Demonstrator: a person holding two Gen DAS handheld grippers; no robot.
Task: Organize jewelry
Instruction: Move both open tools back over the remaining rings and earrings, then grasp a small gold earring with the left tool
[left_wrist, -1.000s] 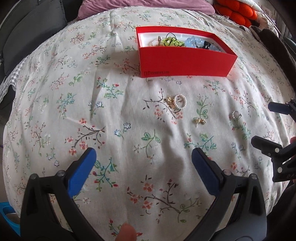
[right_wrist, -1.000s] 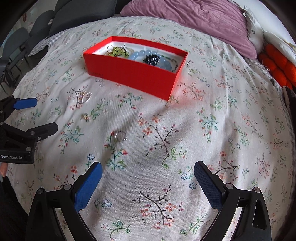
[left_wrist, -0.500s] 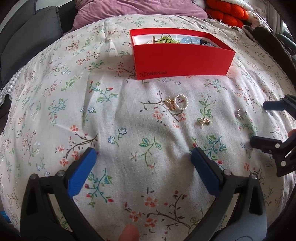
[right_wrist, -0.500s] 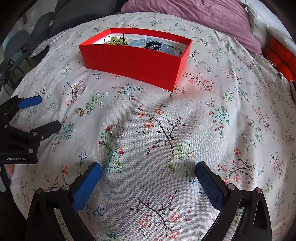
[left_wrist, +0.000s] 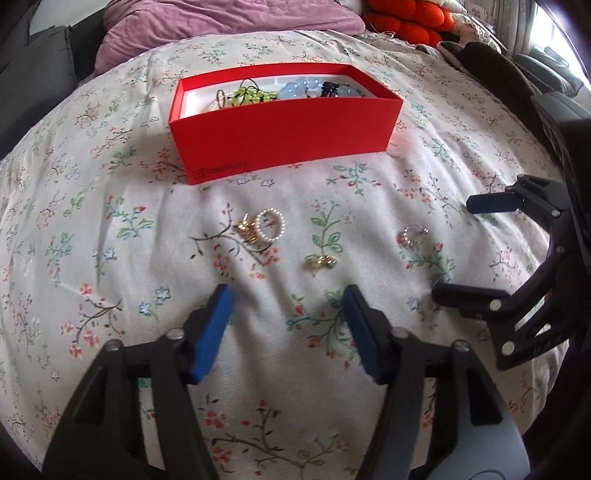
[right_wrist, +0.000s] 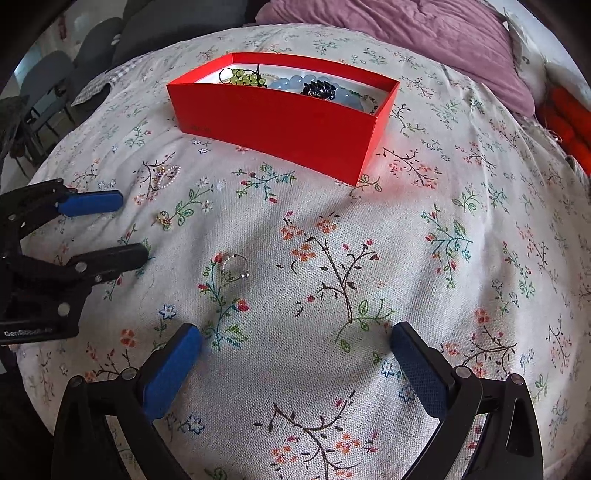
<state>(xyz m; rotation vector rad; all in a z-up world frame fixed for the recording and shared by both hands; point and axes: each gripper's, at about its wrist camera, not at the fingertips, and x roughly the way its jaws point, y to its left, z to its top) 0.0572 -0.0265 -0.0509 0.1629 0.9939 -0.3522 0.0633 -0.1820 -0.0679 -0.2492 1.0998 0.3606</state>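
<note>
The left gripper (left_wrist: 286, 297) is closing with nothing between its jaws, near the pearl ring (left_wrist: 270, 224). The right gripper (right_wrist: 295, 338) stands wide apart and empty, near a silver ring (right_wrist: 234, 266).

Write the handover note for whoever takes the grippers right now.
Left gripper: jaws closing, nothing between them, above the quilt.
Right gripper: open, empty.
Done: green, blue and black beads lie in the red box.
Left: pearl ring touching gold piece, small gold piece and silver ring lie loose on the quilt. All need boxing.
</note>
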